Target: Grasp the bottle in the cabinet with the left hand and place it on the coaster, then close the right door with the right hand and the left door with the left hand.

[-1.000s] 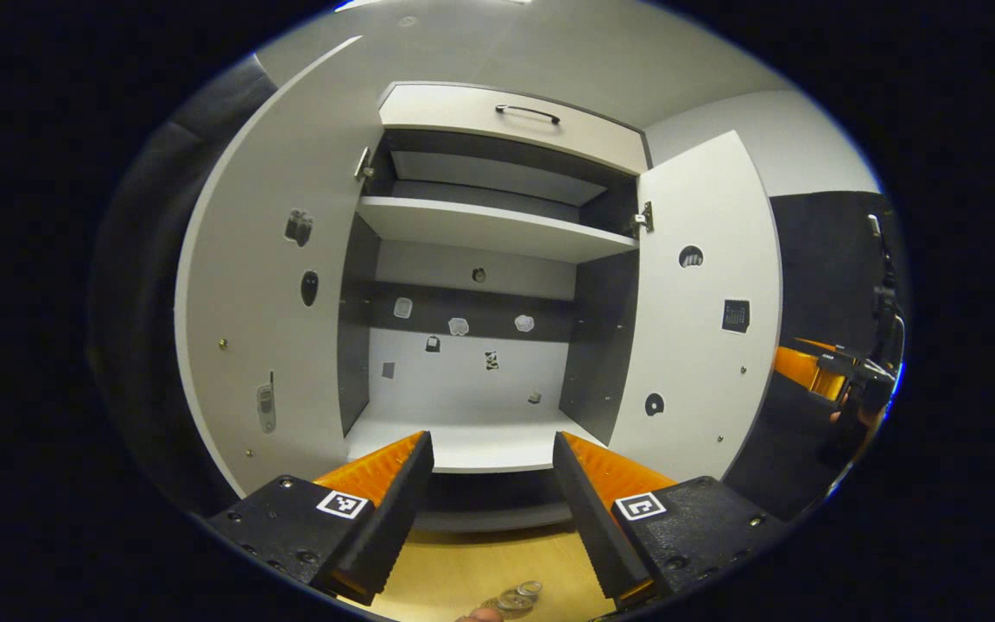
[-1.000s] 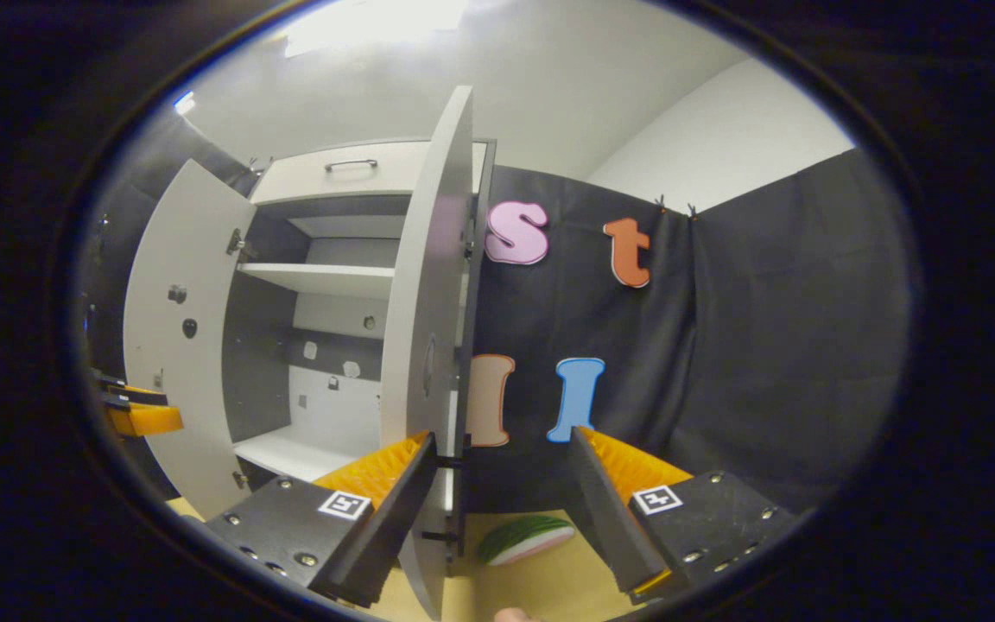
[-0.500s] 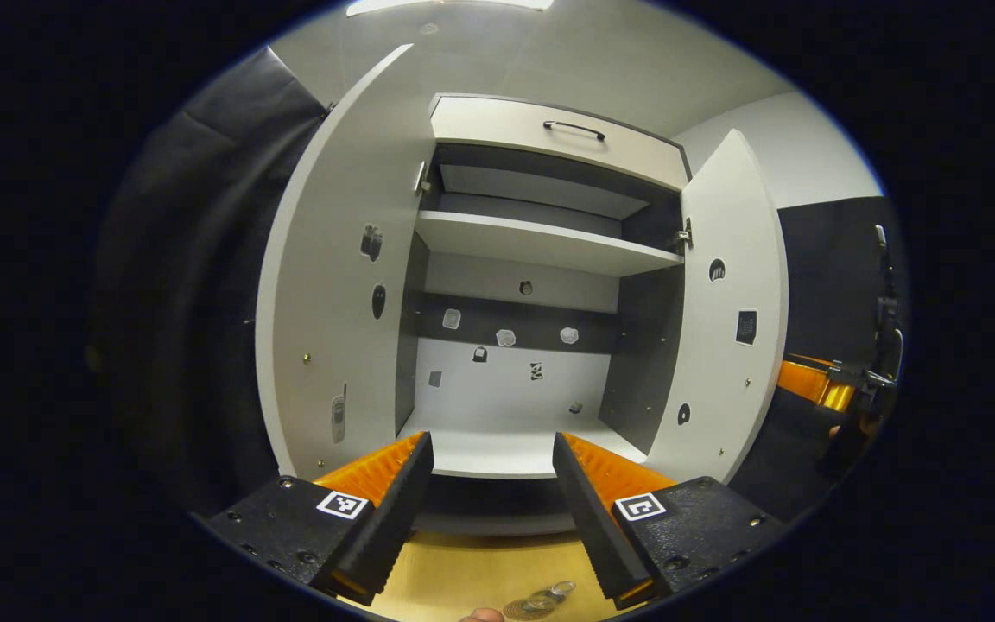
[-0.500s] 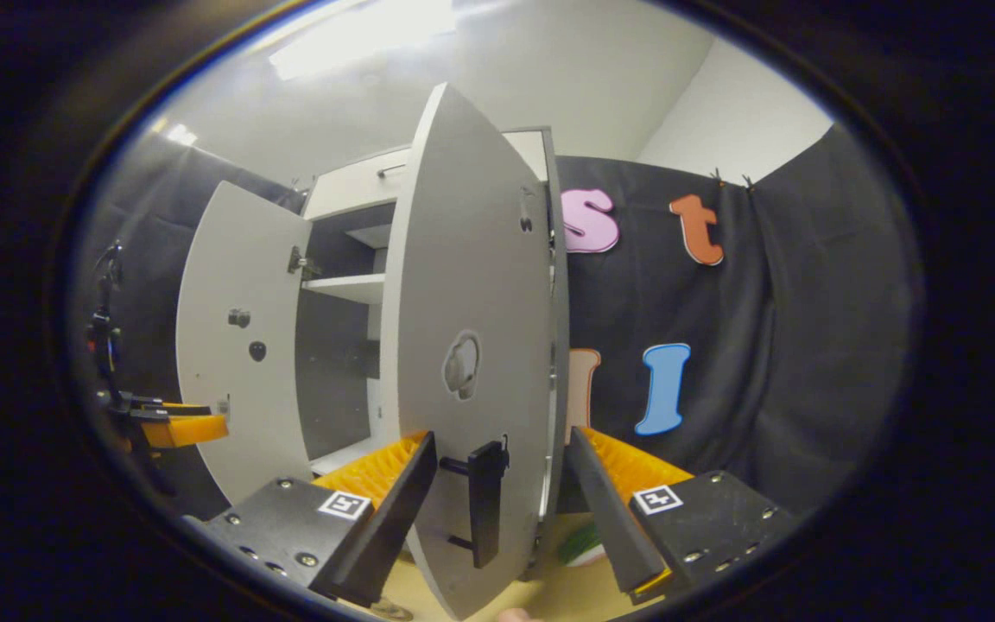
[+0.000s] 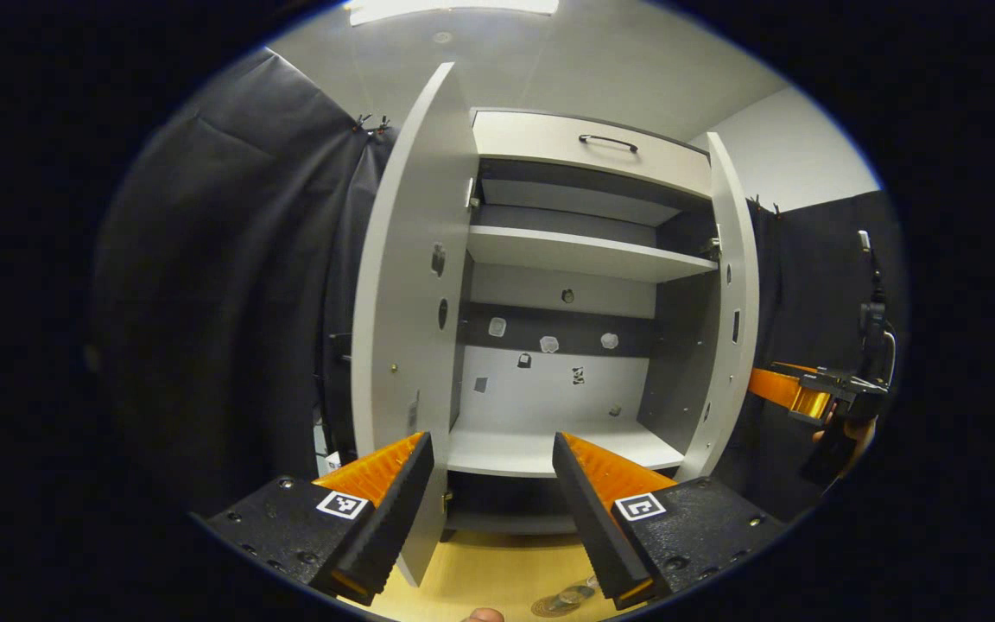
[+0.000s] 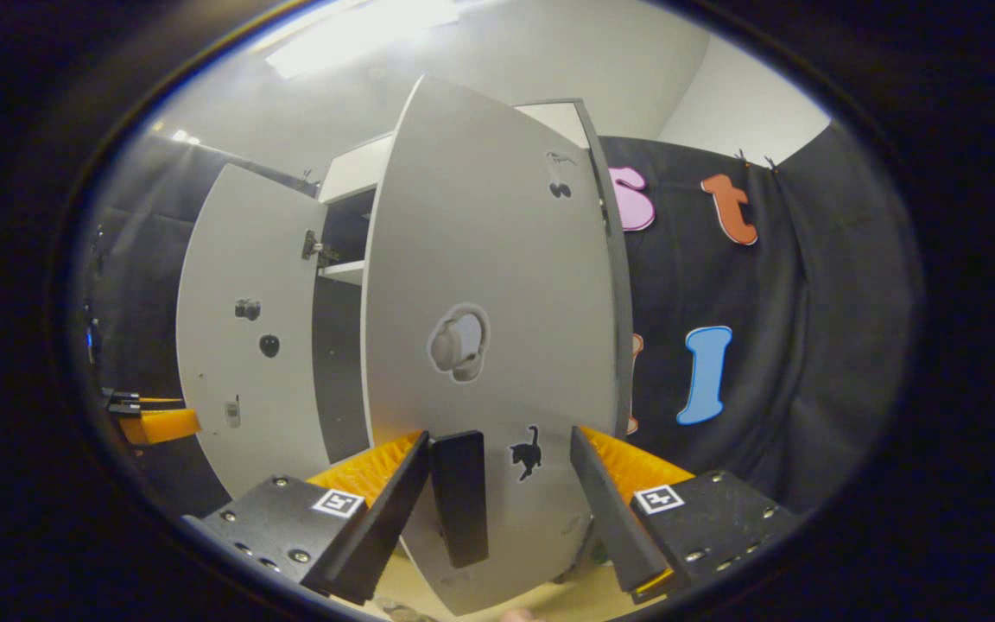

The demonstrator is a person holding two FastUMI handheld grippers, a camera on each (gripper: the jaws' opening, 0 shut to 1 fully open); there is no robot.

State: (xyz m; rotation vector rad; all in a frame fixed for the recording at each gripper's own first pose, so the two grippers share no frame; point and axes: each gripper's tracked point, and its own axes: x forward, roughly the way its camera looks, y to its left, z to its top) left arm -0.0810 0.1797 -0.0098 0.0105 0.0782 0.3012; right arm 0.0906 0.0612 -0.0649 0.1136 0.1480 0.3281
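Two gripper sets spread, empty. Right gripper faces pale grey right door; upright black handle just left of centre between fingers.

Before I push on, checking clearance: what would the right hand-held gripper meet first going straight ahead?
Probably the grey right cabinet door: its outer face and black handle sit between the open fingers; depth unclear.

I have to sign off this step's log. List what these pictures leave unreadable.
- Bottle and coaster: cut off by the bottom edge of the left gripper view; whether the bottle sits squarely on it is unclear.
- Right door: the right gripper view faces its outer side, which hides most of the cabinet interior.
- Right gripper against the door handle: contact cannot be told.
- Stickers on the cabinet's back wall: too small in the left gripper view.
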